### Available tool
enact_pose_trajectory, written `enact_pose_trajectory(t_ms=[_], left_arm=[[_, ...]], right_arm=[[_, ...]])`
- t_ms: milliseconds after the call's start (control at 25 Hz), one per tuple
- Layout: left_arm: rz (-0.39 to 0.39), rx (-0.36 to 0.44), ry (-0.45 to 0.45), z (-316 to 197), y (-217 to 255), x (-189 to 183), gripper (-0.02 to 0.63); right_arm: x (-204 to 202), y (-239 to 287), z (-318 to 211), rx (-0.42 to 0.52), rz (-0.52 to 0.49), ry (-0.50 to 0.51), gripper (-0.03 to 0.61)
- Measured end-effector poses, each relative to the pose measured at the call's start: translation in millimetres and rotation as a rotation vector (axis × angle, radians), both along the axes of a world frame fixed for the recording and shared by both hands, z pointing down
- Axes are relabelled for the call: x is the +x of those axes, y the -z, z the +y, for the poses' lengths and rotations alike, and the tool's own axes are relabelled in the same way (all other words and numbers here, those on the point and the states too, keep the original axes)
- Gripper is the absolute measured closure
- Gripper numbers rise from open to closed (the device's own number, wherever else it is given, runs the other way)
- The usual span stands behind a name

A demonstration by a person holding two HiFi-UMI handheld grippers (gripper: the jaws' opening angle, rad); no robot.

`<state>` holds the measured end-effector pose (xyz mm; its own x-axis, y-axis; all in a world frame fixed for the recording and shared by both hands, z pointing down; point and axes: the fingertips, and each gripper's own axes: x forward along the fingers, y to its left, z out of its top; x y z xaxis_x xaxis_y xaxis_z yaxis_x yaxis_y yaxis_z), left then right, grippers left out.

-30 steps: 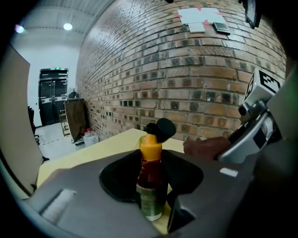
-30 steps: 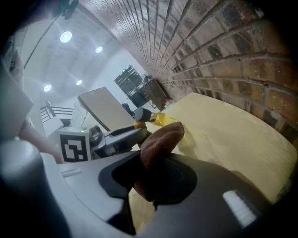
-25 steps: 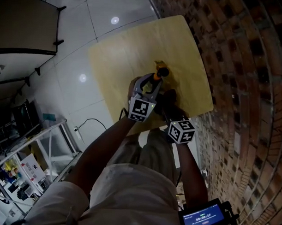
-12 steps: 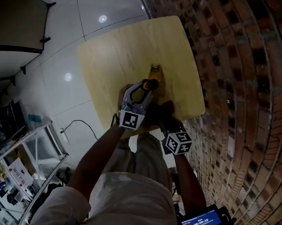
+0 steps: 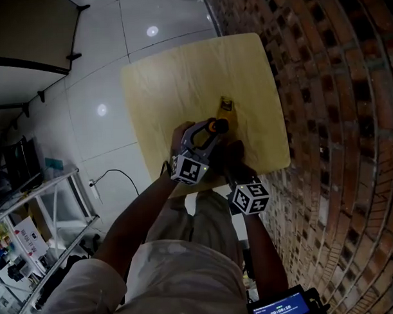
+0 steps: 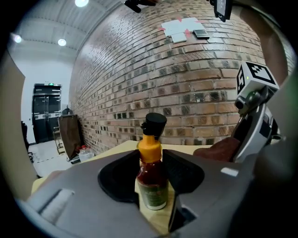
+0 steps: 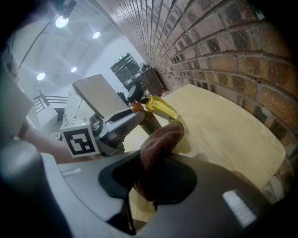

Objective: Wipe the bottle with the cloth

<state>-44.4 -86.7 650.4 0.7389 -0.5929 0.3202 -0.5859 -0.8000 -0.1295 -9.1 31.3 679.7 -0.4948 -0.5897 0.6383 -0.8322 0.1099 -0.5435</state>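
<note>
A small sauce bottle (image 6: 151,181) with an orange neck and black cap stands upright on the wooden table (image 5: 180,70). It sits between the jaws of my left gripper (image 6: 151,173), which have just been opening; I see no firm press on it. From the head view the bottle (image 5: 219,126) is just beyond the left gripper (image 5: 212,132). My right gripper (image 7: 151,179) is shut on a bunched brown cloth (image 7: 158,151), held close beside the bottle (image 7: 148,120) near the brick wall. The cloth (image 6: 219,149) also shows at the right of the left gripper view.
A yellow object (image 7: 160,107) lies on the table just beyond the bottle, also seen from above (image 5: 227,107). A brick wall (image 5: 335,84) runs along the table's right side. White tiled floor (image 5: 98,92) and metal shelving (image 5: 44,216) lie to the left.
The left gripper has sunk a little toward the table with the bottle between its jaws. The right gripper keeps the cloth in about the same place.
</note>
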Motion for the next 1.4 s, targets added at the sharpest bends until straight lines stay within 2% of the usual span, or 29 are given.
enact_pose_trajectory(t_ms=[200,360,440,560,600,680,800,880,1000,1080,1240,1280,1400], left_arm=[[-0.065,0.013,-0.067,9.7,14.0,-0.1,0.394],[-0.056,0.028,-0.094,9.1,41.9,-3.4,0.394],[-0.067,0.001,-0.123,9.1,48.3,1.1,0.396],[-0.125,-0.101,-0.172,10.7,38.7,10.5,0.396],[-0.143,-0.121,-0.17,9.3,35.5,10.8,0.411],[-0.17,-0.14,-0.147,3.8,33.0,7.1,0.503],[-0.17,-0.187,-0.134,1.1,32.4,4.7,0.528],[-0.153,-0.22,-0.129,2.5,30.9,8.6,0.532],[-0.167,-0.259,-0.102,1.4,29.2,12.2,0.535],[-0.177,-0.276,-0.089,-1.6,30.5,11.8,0.535],[-0.172,-0.299,-0.068,-4.0,29.8,4.2,0.535],[-0.175,-0.304,-0.063,-3.8,28.7,3.4,0.535],[-0.181,-0.318,-0.062,-0.8,26.0,8.7,0.535]], right_arm=[[-2.8,-2.7,-2.2,-0.005,-0.016,-0.006,0.491],[-5.5,-1.2,-9.8,0.006,-0.038,-0.016,0.491],[-6.5,2.8,-14.6,0.019,-0.053,-0.02,0.491],[-6.3,12.1,-27.3,0.047,-0.111,-0.05,0.491],[-6.3,16.9,-34.3,0.063,-0.149,-0.07,0.491],[-9.0,28.7,-51.4,0.106,-0.231,-0.103,0.491],[-20.6,36.4,-74.1,0.151,-0.294,-0.092,0.491],[-27.9,25.2,-83.5,0.133,-0.284,-0.067,0.491],[-30.8,7.2,-89.7,0.102,-0.269,-0.064,0.491],[-30.3,7.4,-92.4,0.099,-0.309,-0.11,0.491],[-33.1,0.2,-91.0,0.051,-0.451,-0.272,0.492],[-33.0,-9.5,-86.8,0.025,-0.449,-0.294,0.492],[-29.9,-49.6,-72.9,-0.093,-0.353,-0.311,0.492]])
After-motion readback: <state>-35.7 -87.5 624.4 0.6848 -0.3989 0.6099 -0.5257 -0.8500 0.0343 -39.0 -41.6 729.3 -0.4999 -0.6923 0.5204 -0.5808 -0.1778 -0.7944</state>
